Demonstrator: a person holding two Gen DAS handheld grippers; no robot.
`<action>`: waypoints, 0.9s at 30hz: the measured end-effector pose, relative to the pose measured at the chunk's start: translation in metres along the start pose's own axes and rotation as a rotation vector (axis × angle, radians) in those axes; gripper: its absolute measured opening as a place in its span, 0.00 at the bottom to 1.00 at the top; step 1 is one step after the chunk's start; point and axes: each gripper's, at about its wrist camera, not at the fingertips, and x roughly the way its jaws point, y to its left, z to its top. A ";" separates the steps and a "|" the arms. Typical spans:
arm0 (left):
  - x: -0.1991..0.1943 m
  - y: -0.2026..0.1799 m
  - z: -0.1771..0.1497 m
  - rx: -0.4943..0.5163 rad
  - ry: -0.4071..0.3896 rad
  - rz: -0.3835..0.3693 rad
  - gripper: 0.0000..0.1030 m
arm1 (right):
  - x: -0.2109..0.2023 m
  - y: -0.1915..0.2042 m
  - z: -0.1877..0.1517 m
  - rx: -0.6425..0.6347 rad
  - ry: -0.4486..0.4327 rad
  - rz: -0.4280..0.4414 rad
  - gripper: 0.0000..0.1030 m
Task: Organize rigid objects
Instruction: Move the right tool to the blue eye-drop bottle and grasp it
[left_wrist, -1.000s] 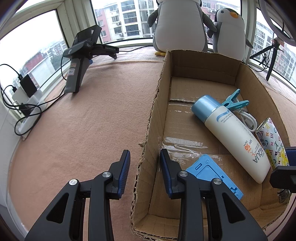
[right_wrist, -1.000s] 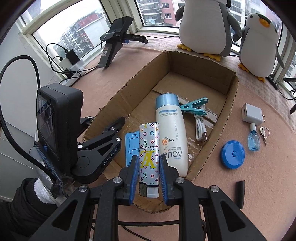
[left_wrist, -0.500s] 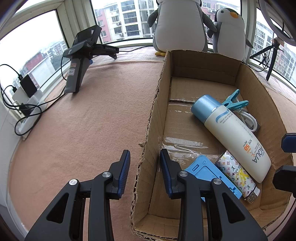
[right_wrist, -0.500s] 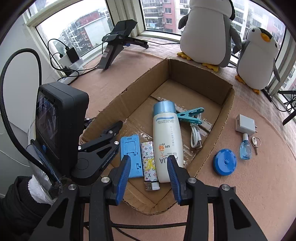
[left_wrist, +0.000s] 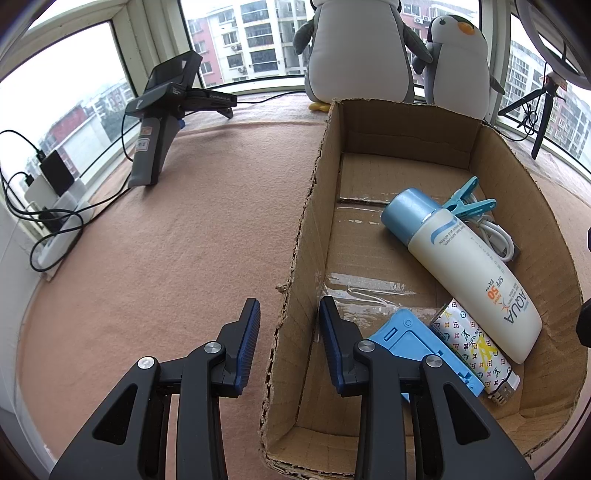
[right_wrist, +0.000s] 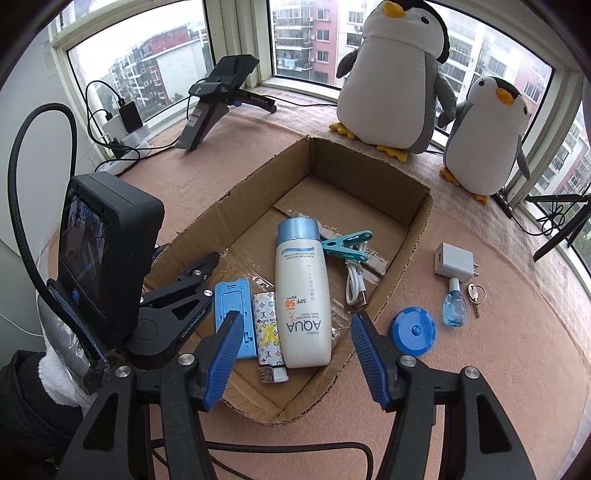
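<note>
Right gripper (right_wrist: 291, 350) gapes empty above the brown cardboard box (right_wrist: 417, 236); left gripper (left_wrist: 288, 332), parted, straddles its wall. Next, approach the round blue disc (right_wrist: 413, 330) (outside, right edge) from above.

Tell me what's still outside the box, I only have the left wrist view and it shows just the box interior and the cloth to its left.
Observer: Four small items lie on the cloth right of the cardboard box; nearest is a blue round tape measure.
Operator: And the others?
Observer: A small blue spray bottle, a key and a white charger plug, clustered farther back.
Operator: Is my right gripper free?
Observer: Yes, the right gripper is open and empty, above the box's near end.
</note>
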 end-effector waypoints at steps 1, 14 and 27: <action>0.000 0.000 0.000 0.000 0.000 0.001 0.30 | -0.001 -0.002 0.000 0.002 -0.003 -0.017 0.56; 0.000 0.000 0.001 0.003 -0.001 0.004 0.30 | -0.006 -0.044 -0.006 0.064 -0.007 -0.100 0.59; 0.000 0.000 0.001 0.005 -0.002 0.006 0.30 | -0.012 -0.120 -0.023 0.232 -0.013 -0.104 0.59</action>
